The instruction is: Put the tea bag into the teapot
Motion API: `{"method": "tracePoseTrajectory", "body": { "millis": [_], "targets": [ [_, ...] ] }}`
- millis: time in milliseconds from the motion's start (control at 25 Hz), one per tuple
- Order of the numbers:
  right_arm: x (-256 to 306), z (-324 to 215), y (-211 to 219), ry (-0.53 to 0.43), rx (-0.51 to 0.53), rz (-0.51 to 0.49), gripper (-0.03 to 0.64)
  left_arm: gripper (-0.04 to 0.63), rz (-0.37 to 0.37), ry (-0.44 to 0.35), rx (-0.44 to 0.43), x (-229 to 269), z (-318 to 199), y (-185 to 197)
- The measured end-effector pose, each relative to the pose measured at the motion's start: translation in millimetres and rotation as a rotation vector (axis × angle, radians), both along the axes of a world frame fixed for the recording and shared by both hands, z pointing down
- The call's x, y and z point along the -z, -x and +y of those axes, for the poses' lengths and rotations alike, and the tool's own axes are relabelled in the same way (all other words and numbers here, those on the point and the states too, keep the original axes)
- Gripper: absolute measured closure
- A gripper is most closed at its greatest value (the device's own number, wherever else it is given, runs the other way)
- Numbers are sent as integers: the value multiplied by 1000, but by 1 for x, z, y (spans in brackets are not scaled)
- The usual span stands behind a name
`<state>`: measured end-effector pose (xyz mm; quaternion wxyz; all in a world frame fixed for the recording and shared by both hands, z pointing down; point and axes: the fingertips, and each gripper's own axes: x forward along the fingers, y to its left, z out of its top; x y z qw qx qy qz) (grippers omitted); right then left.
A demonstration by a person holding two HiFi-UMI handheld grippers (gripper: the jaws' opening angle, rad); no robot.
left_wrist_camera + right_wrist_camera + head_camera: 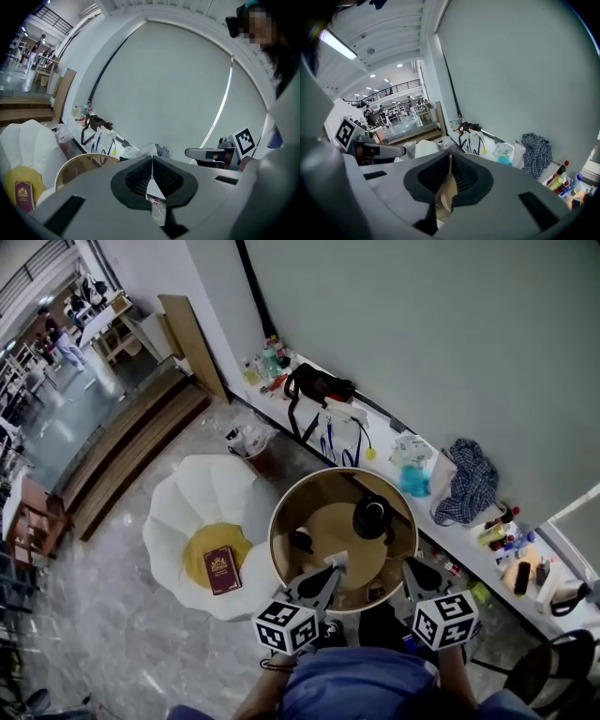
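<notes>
The right gripper (pixel 450 160) is closed, its black ribbed pads clamped on a tan paper tea bag (pixel 447 193). The bag runs down the seam between the pads and hangs out at the near end of the jaws. In the head view this gripper (pixel 411 566) is held over the near right rim of the round wooden table (pixel 277 521), and the bag cannot be made out there.

The left gripper (pixel 152 163) is closed as well, pinching a thin white and clear wrapper (pixel 155 196) with a bit of red print on its lower part. From above, a white corner of the wrapper (pixel 337 560) shows at the tip of the left gripper (pixel 330 569), over the near middle of the table.

The black teapot (pixel 373 517) stands on the far right part of the table, ahead of both grippers and between their lines. It is apart from each of them, and the tea bag is nearer the person than the pot. A small dark cup (pixel 301 540) sits on the left part of the table, just beyond the left gripper.

Left of the table stands a white petal-shaped chair (pixel 178 512) with a yellow cushion (pixel 201 553) and a maroon book (pixel 222 570) on it. A blue checked cloth (pixel 466 480) lies on the counter along the wall.
</notes>
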<state>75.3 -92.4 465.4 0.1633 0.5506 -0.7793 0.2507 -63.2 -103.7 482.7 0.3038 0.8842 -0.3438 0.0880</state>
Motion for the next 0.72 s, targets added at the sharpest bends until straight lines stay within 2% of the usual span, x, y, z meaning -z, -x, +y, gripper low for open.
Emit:
{"method": "tracePoseTrajectory", "body": {
  "millis": [280, 720],
  "targets": [
    [-15, -55, -35, 33, 93, -9, 588, 580, -93, 25, -1, -18, -33, -47],
    [-50, -104, -53, 105, 210, -40, 588, 580, -179, 122, 33, -64, -77, -78]
  ]
}}
